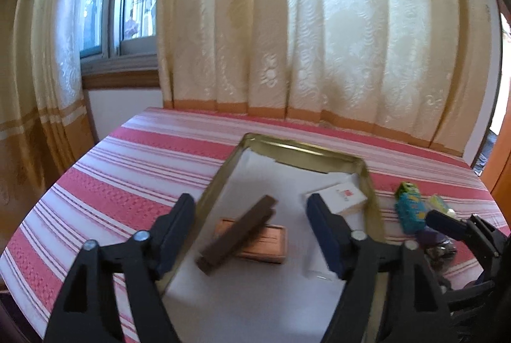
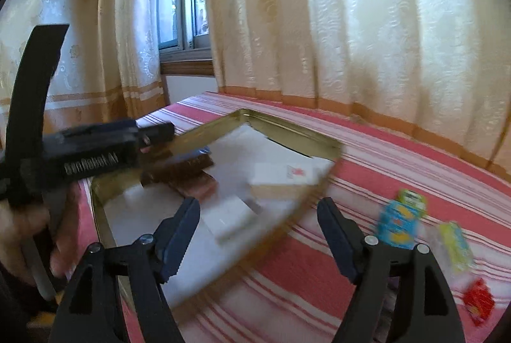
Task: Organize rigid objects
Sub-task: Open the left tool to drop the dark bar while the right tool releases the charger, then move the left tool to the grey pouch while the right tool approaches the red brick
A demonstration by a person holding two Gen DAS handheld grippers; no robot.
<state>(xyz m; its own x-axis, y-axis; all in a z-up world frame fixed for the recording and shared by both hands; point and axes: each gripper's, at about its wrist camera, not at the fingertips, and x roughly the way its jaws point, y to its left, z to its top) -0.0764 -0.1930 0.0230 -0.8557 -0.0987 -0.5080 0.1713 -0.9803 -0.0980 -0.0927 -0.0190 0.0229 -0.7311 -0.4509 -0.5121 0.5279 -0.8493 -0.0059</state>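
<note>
A gold metal tray [image 1: 220, 173] lined with white paper lies on the striped table. In it a dark brown bar [image 1: 238, 234] lies across a flat copper-coloured box [image 1: 266, 244], and a white box with a red mark [image 1: 338, 197] sits at the tray's right side. My left gripper [image 1: 252, 234] is open and empty, hovering over the tray above the bar. My right gripper [image 2: 258, 234] is open and empty over the tray's right rim [image 2: 287, 215]. The white box [image 2: 284, 175] and the brown items [image 2: 191, 170] show blurred in the right wrist view.
Right of the tray lie a blue and yellow packet [image 2: 397, 224], a yellow-green packet [image 2: 453, 240] and a red packet [image 2: 479, 301]. The table has a red and white striped cloth [image 1: 111, 183]. Cream curtains [image 1: 319, 23] and a window stand behind. The left gripper [image 2: 153, 132] shows at the right view's left.
</note>
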